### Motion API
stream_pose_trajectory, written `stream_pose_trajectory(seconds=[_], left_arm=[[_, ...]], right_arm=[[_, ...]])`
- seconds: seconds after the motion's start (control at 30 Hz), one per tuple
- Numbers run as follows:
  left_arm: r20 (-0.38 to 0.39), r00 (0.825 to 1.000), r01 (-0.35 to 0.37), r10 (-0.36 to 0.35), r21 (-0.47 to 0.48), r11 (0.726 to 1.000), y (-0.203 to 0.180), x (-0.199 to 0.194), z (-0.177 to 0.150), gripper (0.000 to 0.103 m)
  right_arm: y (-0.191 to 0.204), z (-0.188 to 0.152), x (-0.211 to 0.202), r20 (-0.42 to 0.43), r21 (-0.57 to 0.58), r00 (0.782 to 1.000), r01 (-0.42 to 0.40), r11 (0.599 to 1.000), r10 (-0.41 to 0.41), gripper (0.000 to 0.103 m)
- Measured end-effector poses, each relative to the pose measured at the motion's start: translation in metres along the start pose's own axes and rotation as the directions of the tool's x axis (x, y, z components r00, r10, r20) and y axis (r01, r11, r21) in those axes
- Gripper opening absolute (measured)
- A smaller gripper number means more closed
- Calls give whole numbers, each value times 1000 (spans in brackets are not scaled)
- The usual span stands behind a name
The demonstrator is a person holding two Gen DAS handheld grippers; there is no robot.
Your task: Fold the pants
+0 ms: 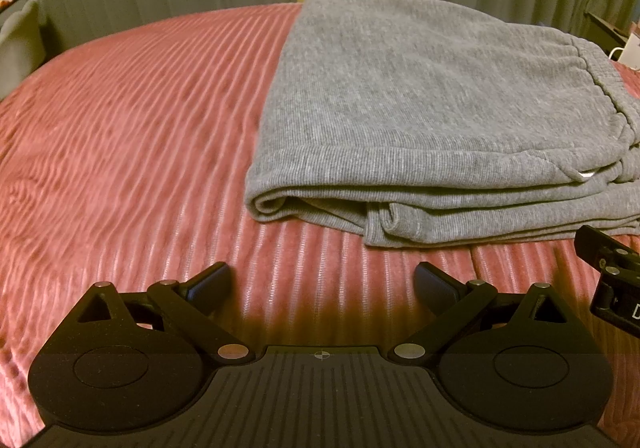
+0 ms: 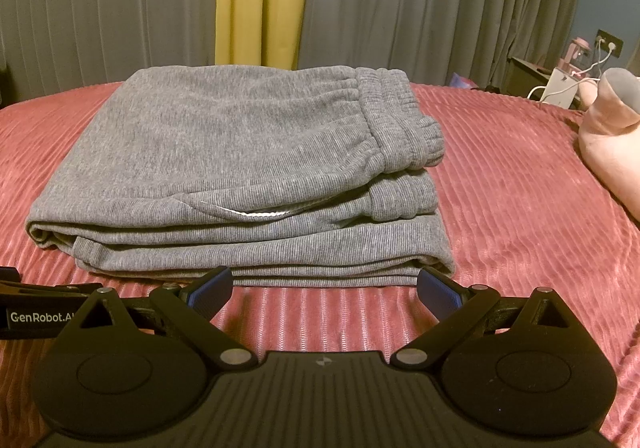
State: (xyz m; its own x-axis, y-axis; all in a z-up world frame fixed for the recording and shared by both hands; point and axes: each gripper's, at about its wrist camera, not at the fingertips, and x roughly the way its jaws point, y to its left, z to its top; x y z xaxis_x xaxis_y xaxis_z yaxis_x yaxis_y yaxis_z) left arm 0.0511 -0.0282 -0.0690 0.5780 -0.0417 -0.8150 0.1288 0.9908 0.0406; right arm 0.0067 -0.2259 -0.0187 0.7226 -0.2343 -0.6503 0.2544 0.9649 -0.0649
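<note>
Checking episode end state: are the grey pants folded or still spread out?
Folded. The grey pants lie as a compact stack on the pink bedspread, several layers showing at the near edge, waistband on top. Both claws are open, off the fabric.

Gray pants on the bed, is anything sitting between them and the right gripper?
Nothing visible. The right gripper is open just short of the gray pants, with only bare pink bedspread between. The left gripper is open too.

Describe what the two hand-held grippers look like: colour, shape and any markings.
Both grippers are matt black, with a ribbed centre plate, two round discs, and silver pins on angled link arms. The right gripper has blue textured finger pads; the left gripper has dark pads. A white "GenRobot.AI" label marks the left gripper's side. No sleeves or cables show.
</note>
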Motion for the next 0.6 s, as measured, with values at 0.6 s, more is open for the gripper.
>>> stream_pose_trajectory(seconds=[0.6], left_arm=[[44,999,19,-18,-28,999,3,-5,-1,101]], right_arm=[[0,0,-1,-2,-9,1000,-1,1000,1,99]])
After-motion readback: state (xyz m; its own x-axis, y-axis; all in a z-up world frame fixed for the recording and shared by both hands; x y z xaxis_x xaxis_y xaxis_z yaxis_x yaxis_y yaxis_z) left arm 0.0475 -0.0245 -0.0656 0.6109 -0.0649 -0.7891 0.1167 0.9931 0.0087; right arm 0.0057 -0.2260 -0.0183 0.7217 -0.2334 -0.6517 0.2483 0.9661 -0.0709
